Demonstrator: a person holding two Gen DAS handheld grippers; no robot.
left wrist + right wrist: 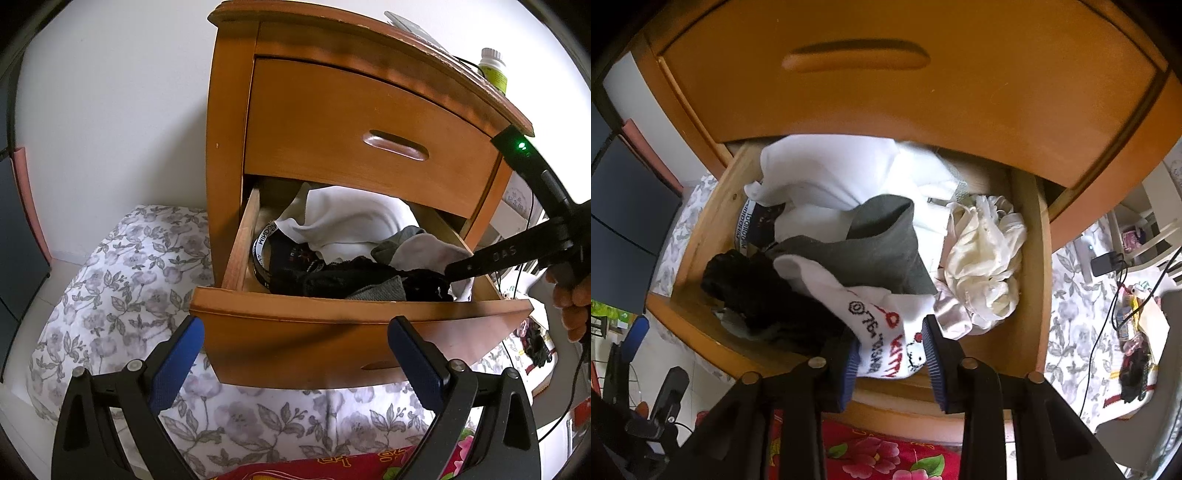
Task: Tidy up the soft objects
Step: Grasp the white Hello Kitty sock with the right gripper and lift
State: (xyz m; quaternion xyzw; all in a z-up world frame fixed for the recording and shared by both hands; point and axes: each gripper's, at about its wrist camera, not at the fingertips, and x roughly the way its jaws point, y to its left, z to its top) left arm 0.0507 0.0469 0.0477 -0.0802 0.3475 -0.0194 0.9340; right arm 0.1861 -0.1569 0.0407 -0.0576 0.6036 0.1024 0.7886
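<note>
White sock [886,332]: soft knit with a cartoon cat face and red and black letters. It lies long-ways from the near front of the drawer up and to the left, and its plain white end [798,273] points at the black things.
Right gripper [890,350]: its blue ribbed pads sit on both sides of the sock's printed end and squeeze it. The jaws are only a little apart.
Left gripper [295,358]: wide open, nothing in it, in front of the drawer.
Drawer [332,306]: smooth orange-brown wood, pulled out, full of clothes.
Grey cloth [882,251]: soft, folded, lies across the sock.
Black lace [757,291]: dark and crumpled, left of the sock.
Cream cloth [986,258]: shiny, bunched up, at the right.
White cloth [842,177]: big and smooth, at the back.
</note>
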